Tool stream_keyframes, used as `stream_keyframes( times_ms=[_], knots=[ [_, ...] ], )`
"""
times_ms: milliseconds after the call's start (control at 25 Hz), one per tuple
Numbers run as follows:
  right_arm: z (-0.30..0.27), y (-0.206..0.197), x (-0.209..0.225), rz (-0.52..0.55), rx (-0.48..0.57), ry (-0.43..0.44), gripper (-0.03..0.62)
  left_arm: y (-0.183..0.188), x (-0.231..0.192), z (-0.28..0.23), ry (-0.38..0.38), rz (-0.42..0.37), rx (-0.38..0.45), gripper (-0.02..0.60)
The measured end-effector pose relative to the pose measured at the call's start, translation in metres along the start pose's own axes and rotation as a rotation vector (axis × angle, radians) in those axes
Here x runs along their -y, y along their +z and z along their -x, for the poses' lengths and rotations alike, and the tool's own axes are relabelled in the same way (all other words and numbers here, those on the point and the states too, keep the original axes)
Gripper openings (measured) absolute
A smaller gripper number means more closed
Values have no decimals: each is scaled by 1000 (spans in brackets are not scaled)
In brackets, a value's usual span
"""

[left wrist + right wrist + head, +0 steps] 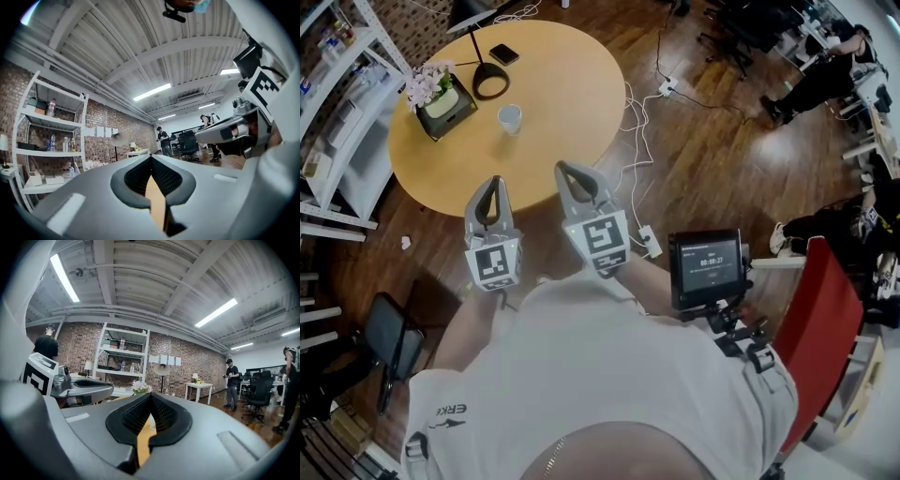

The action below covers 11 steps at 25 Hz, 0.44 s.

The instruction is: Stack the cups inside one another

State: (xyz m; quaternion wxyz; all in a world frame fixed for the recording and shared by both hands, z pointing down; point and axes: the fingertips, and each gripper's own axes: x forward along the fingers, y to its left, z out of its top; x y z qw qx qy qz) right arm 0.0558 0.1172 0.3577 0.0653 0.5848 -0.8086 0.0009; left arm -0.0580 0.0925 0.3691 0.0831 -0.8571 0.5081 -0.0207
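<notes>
Frankly, little writing can be read. The small screen (705,266) clamped at the person's right side shows pale digits too small to make out. The dark lettering on the white sleeve (450,411) is only partly legible. The cubes on the grippers carry black-and-white square markers, not words.

The left gripper (495,180) has its jaws pressed together with nothing between them. The right gripper (562,169) is likewise closed and empty. Both hang over the near edge of the round wooden table (581,103), touching nothing.

The white cup (509,118) stands toward the middle of the table, near the flower planter (441,94) at the left edge and well apart from both grippers. Whether it is a single cup or several nested cannot be told.

The black lamp (490,82) stands near the far edge, its shade cut off at the top of the head view. A dark phone (503,54) lies just beside it.
</notes>
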Motion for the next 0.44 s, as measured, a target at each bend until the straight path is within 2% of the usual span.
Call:
stream_keyframes(
  times_ms=[120, 440],
  knots=[
    [1, 1, -3, 5, -2, 2, 14, 1, 0, 2, 5, -17, 2, 2],
    [2, -3, -15, 13, 6, 9, 14, -5, -3, 13, 16, -3, -1, 2]
  ],
)
